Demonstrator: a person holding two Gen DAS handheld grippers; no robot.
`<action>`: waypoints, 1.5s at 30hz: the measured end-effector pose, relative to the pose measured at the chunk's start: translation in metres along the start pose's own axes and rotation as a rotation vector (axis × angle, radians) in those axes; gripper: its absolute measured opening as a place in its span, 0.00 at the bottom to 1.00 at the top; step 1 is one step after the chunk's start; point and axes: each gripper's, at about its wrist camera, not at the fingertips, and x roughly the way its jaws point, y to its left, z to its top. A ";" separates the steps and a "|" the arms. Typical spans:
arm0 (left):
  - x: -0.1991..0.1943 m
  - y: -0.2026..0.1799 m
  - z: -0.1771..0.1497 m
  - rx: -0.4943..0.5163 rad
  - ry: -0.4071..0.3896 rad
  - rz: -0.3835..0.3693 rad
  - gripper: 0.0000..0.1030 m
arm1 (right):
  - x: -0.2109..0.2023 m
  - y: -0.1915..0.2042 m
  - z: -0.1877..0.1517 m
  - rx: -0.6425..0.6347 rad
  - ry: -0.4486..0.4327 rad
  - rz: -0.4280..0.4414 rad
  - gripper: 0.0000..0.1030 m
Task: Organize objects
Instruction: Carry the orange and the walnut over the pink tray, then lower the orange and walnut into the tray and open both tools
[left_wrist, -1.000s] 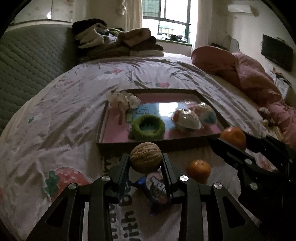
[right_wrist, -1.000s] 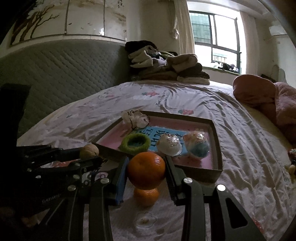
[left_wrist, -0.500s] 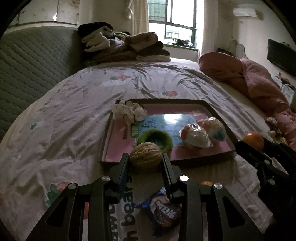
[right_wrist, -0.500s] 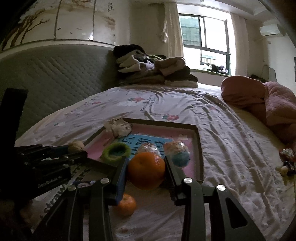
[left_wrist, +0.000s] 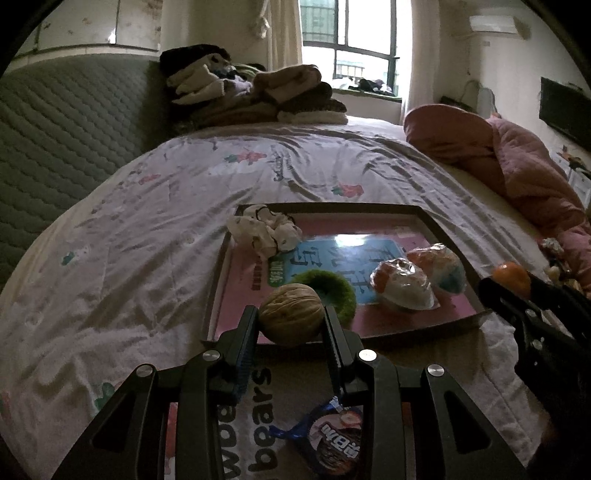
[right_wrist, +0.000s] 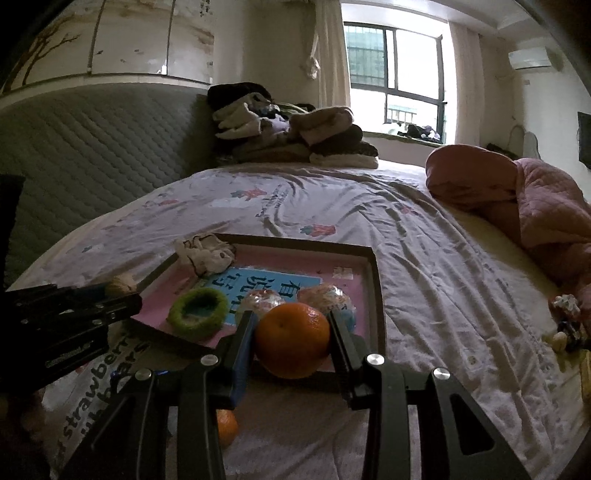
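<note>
Now both loads hang at the tray's (left_wrist: 424, 218) near rim: left hand-held gripper (left_wrist: 290, 323) clamps a walnut (left_wrist: 290, 317) by the green ring (left_wrist: 334, 288), right hand-held gripper (right_wrist: 291, 341) clamps a tangerine (right_wrist: 291, 339) toward the near-right corner, tray floor ahead and below.

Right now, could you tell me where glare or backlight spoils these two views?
Left wrist view: the window is blown out, and its glare whitens the tray floor's blue print. Right wrist view: the window is blown out again, the foreground dim; fisheye bends both.
</note>
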 end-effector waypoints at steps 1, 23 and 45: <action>0.001 0.000 0.001 0.002 0.000 -0.003 0.34 | 0.002 0.000 0.000 0.000 0.000 -0.004 0.38; 0.037 0.023 0.008 -0.027 0.057 0.010 0.34 | 0.038 -0.007 -0.001 0.021 0.075 -0.014 0.38; 0.068 0.027 0.007 -0.017 0.097 0.037 0.34 | 0.076 -0.005 -0.011 0.016 0.160 -0.042 0.38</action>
